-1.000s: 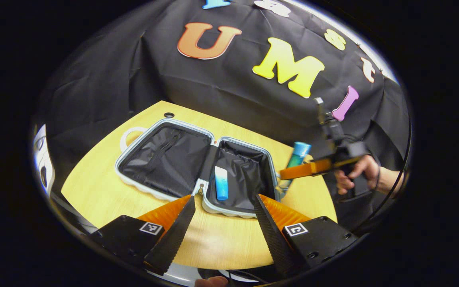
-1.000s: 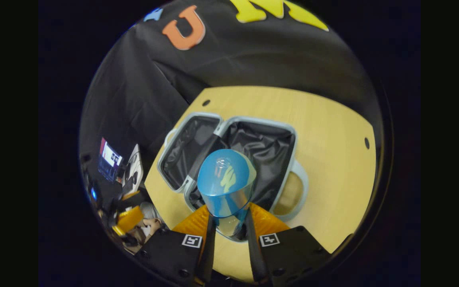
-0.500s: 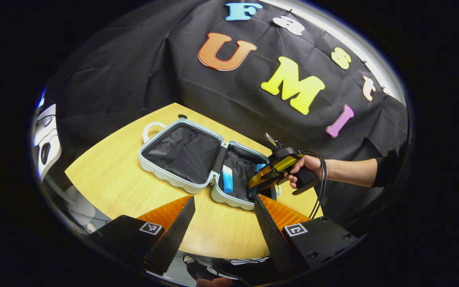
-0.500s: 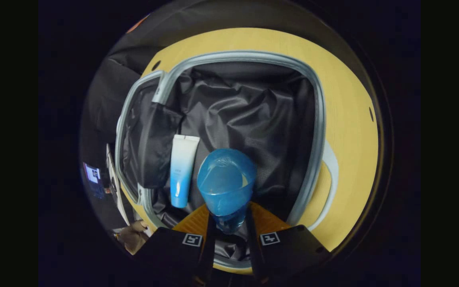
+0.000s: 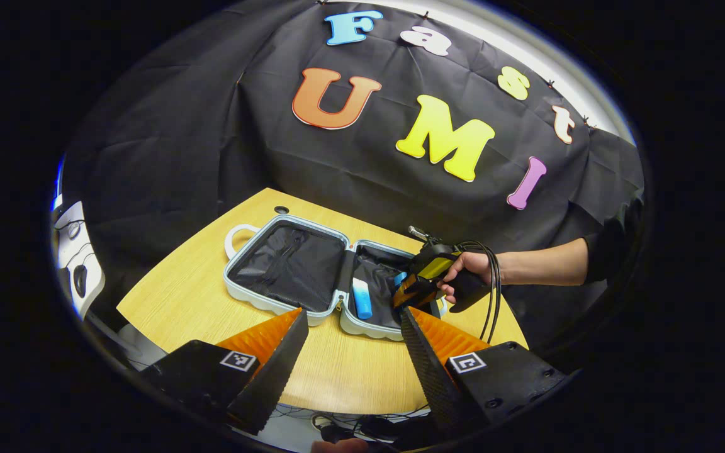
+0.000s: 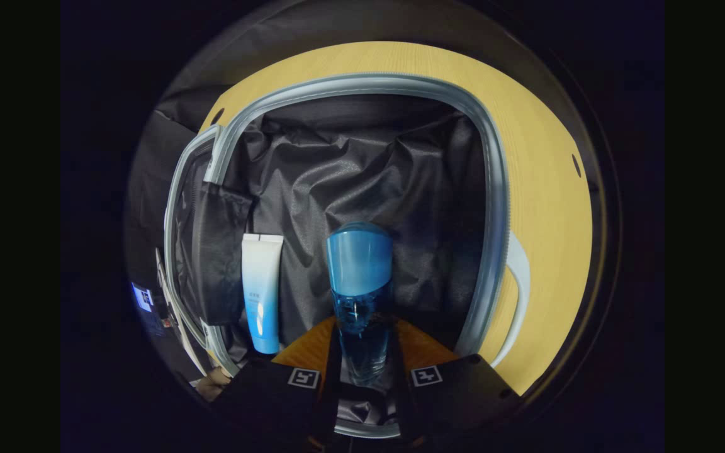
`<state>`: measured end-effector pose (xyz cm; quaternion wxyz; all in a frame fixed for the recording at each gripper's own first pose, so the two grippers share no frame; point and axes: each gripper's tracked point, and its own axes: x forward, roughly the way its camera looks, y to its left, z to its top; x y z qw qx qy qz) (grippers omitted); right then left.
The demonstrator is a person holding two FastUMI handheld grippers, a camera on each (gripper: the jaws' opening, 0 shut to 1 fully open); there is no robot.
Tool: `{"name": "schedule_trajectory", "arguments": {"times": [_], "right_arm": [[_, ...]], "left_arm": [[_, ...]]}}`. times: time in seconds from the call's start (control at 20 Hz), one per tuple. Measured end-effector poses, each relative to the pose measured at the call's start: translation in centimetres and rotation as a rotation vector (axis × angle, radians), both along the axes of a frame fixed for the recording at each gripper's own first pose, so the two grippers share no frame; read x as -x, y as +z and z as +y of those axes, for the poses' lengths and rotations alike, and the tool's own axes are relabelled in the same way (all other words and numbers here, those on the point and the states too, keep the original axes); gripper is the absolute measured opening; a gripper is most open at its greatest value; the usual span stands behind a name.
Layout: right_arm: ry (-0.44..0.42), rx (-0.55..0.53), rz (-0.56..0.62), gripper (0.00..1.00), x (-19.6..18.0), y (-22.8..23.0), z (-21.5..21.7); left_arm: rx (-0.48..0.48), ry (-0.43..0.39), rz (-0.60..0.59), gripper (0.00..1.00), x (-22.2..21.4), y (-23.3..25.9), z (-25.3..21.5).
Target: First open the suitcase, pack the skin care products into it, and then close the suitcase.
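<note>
Now we had our right gripper lowered into the open pale-grey hard-shell suitcase, its jaws pinching the clear blue glass bottle with a blue cap. Half a second earlier the bottle pointed cap-first at the lens; here it lay tipped flat over the black lining, at three o'clock of the white-and-blue squeeze tube already packed. Our left gripper hung back above the round wooden table, jaws spread and empty. Releasing seemed next, we judged; closing remained undone.
</note>
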<state>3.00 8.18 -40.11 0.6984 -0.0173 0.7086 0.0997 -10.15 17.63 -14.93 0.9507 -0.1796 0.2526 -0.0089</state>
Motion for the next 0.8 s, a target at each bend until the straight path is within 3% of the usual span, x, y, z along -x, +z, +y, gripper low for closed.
{"name": "schedule_trajectory", "arguments": {"times": [0.4,0.55,0.65,0.8], "right_arm": [[-0.056,-0.026,-0.029,0.43,0.0,1.6,-0.1],[-0.075,-0.065,-0.064,0.55,0.8,4.1,-0.6],[-0.061,-0.113,-0.136,0.62,1.6,7.1,-1.2],[0.057,-0.169,-0.436,0.67,1.1,12.6,-3.7]], "left_arm": [[-0.004,0.008,-0.011,0.95,-0.6,0.2,0.8],[0.015,0.042,-0.001,0.95,-1.8,-0.7,2.7],[0.047,0.049,0.003,0.95,-3.2,-1.2,4.7],[0.044,0.050,0.000,0.95,-6.7,-2.7,8.6]]}}
